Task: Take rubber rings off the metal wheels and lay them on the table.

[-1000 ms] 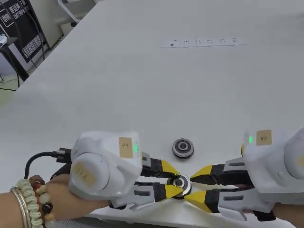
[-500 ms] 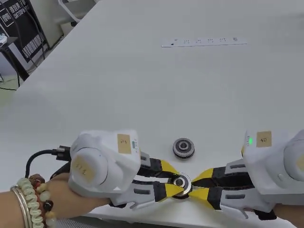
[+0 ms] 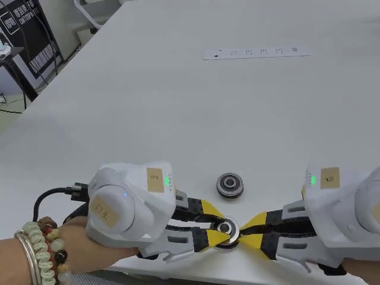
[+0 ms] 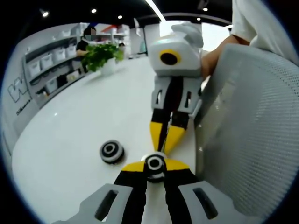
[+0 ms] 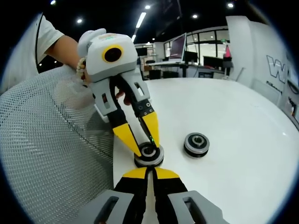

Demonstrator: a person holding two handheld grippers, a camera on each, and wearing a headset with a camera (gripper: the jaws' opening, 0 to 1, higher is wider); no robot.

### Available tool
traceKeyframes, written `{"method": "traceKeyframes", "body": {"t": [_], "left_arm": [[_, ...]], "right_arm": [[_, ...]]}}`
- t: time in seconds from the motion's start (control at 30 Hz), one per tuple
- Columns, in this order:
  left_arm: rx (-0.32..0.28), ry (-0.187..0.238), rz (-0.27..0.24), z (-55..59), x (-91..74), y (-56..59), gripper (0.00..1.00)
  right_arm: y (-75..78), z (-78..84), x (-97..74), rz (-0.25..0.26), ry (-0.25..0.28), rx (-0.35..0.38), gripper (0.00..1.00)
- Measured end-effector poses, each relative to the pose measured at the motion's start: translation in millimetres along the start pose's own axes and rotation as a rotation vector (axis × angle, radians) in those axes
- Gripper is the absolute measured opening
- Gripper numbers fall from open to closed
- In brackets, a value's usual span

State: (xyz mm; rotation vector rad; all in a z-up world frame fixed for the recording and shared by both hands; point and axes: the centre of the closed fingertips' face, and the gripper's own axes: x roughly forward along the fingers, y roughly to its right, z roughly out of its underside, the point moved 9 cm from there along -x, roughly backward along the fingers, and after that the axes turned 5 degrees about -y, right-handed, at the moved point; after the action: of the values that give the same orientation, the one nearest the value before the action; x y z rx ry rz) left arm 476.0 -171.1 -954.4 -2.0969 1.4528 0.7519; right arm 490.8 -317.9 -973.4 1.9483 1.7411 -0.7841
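A small metal wheel [image 3: 225,229] with a black rubber ring on its rim lies at the table's near edge. My left gripper [image 3: 218,225] comes in from the left, its yellow jaws shut on the wheel's two sides [image 4: 154,163]. From the right, my right gripper [image 3: 244,228] has its jaws shut together at the wheel's rim [image 5: 150,155], pinching the rubber ring there. A second ringed wheel [image 3: 229,184] lies flat just beyond, untouched; it is also in the left gripper view [image 4: 112,151] and the right gripper view [image 5: 196,143].
A white power strip [image 3: 256,52] lies far back on the white table [image 3: 178,107]. The table's front edge runs right under the grippers, and a grey mesh chair back [image 4: 252,130] stands close to it. A dark equipment rack [image 3: 29,41] is at the far left.
My right gripper's jaws were spread one second ago; they have shut at the wheel's rim. The left gripper keeps its hold on the wheel.
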Motion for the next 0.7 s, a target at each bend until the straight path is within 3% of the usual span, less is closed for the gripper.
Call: {"method": "traceKeyframes", "body": {"t": [0.3,0.43,0.53,0.7], "left_arm": [[0.009,0.001,0.001,-0.9,1.2,0.4,0.14],[0.017,0.001,0.002,-1.3,1.8,0.3,0.14],[0.022,0.004,0.001,-2.1,3.0,0.4,0.14],[0.025,0.015,-0.003,-3.8,5.6,-0.1,0.14]], "right_arm": [[2.0,0.1,-2.5,0.031,-0.01,0.011,0.0],[4.7,3.5,-5.2,0.028,0.018,0.072,0.0],[5.7,5.8,-9.1,0.008,0.055,0.189,0.0],[9.8,10.9,-11.6,-0.002,0.097,0.272,0.0]]}}
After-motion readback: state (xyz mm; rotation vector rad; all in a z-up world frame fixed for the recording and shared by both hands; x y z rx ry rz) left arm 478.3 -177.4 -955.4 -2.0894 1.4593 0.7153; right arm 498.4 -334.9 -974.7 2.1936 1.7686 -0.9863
